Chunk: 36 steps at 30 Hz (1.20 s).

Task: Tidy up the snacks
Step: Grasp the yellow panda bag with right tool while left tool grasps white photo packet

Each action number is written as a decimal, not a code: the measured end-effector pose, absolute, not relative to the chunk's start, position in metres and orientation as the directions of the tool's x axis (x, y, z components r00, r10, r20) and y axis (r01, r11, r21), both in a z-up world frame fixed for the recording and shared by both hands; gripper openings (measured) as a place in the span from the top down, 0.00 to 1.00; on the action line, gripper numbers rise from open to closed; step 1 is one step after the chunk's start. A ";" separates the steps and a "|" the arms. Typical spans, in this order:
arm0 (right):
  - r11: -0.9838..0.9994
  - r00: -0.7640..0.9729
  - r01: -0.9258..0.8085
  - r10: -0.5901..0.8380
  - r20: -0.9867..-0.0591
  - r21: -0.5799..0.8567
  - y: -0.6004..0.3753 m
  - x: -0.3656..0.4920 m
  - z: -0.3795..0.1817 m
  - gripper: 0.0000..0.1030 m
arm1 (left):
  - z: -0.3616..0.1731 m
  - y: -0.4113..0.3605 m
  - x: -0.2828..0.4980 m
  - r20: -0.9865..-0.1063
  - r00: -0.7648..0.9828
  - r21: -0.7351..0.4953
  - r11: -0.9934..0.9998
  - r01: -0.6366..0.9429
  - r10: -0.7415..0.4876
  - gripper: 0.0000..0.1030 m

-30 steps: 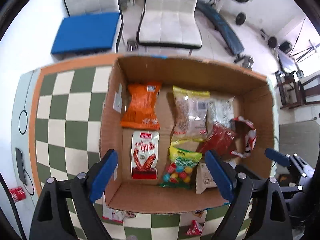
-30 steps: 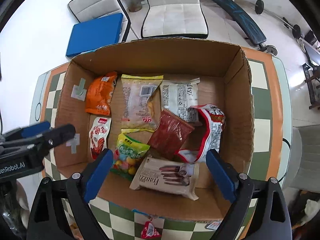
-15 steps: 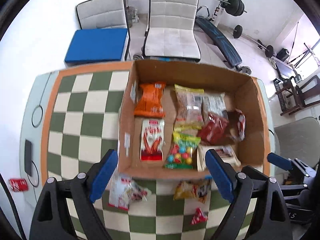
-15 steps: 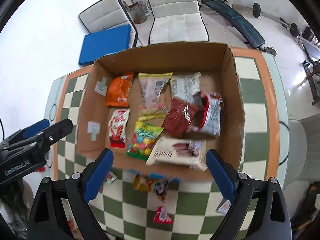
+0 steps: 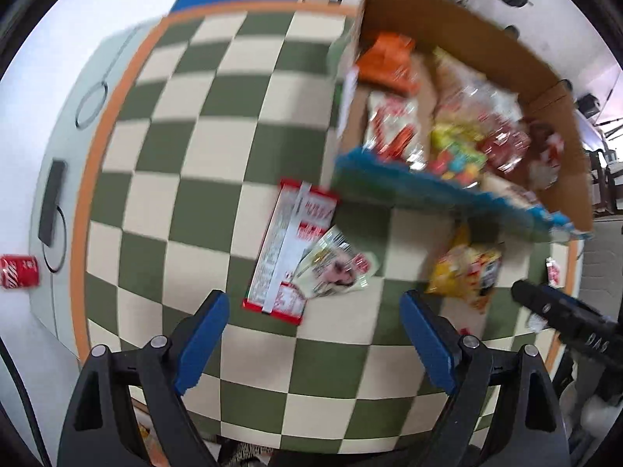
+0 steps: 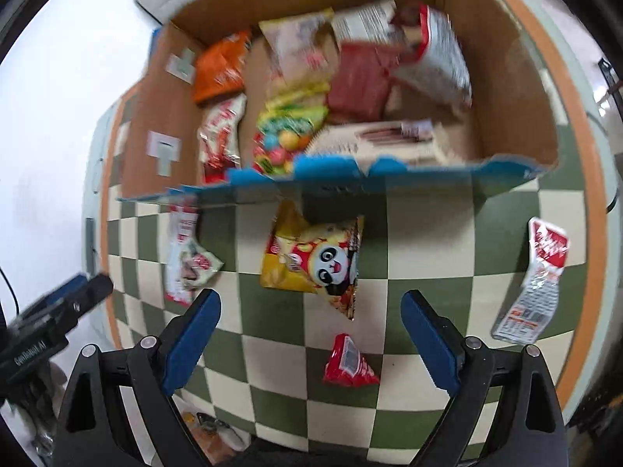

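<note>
A: Left wrist view first. What is the left tool (image 5: 311,334) doing?

B: It hangs over the checkered desk (image 5: 187,148), jaws spread wide, nothing between them. Just beyond its tips lie a red-and-white snack box (image 5: 290,249) and a crinkled white pouch (image 5: 335,270) resting against the box's right side. I judge one of those two is the next pick, since the tool is lined up with them.

A: And the destination?

B: The cardboard box (image 5: 467,23) sits at the far right, open on top, already packed with bags laid flat side by side. A yellow bag (image 5: 465,272) lies on the desk just in front of its near wall. The picture is blurred, so labels are unreadable. A red can (image 5: 19,275) lies off the desk at the far left.

A: Now the right wrist view.

B: The right tool (image 6: 309,334) is also spread and empty. Here the yellow panda bag (image 6: 311,262) is just ahead, its top tucked under the carton's torn blue near edge. A small red packet (image 6: 348,360) lies between the tool's fingers but untouched, and a clear red-topped wrapper (image 6: 535,284) lies well to the right.

A: So what remains?

B: Five loose snacks on the desk, by my count; the job looks partly done.
</note>
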State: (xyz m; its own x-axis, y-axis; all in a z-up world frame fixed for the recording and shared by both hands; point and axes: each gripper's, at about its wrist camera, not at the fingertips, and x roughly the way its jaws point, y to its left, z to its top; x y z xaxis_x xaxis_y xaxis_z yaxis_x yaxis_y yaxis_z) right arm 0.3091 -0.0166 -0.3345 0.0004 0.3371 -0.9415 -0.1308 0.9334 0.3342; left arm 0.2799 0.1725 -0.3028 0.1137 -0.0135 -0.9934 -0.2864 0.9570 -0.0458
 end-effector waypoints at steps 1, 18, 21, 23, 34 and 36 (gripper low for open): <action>0.935 -0.003 -0.125 0.336 -0.942 0.333 -0.015 0.310 -0.342 0.07 | -0.311 0.173 0.279 -0.995 0.097 -0.044 0.958 -0.283 -0.017 0.13; 0.963 -0.061 -0.085 0.253 -0.966 0.257 0.016 0.333 -0.418 0.08 | -0.388 0.139 0.317 -0.999 -0.013 0.039 0.988 -0.146 0.038 0.52; 0.968 -0.062 -0.093 0.230 -0.971 0.235 0.019 0.336 -0.420 0.27 | -0.387 0.135 0.313 -0.999 -0.001 0.054 0.991 -0.125 0.054 0.53; 0.966 -0.069 -0.107 0.227 -0.971 0.234 0.022 0.334 -0.420 0.40 | -0.386 0.132 0.309 -0.998 0.002 0.059 0.991 -0.121 0.060 0.54; 0.962 -0.078 -0.107 0.244 -0.967 0.251 0.021 0.310 -0.418 0.48 | -0.382 0.151 0.280 -0.993 -0.032 -0.101 0.968 -0.231 -0.111 0.63; 0.960 -0.085 -0.101 0.253 -0.964 0.261 0.020 0.308 -0.418 0.48 | -0.388 0.153 0.278 -0.991 -0.048 -0.107 0.964 -0.242 -0.122 0.62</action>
State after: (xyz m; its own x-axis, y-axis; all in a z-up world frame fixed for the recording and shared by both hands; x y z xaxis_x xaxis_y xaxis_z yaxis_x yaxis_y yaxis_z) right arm 0.3080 0.0195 -0.4182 -0.0851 0.2527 -0.9638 -0.1014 0.9601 0.2607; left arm 0.2778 0.1535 -0.3877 -0.0485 -0.1222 -0.9913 -0.2424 0.9643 -0.1070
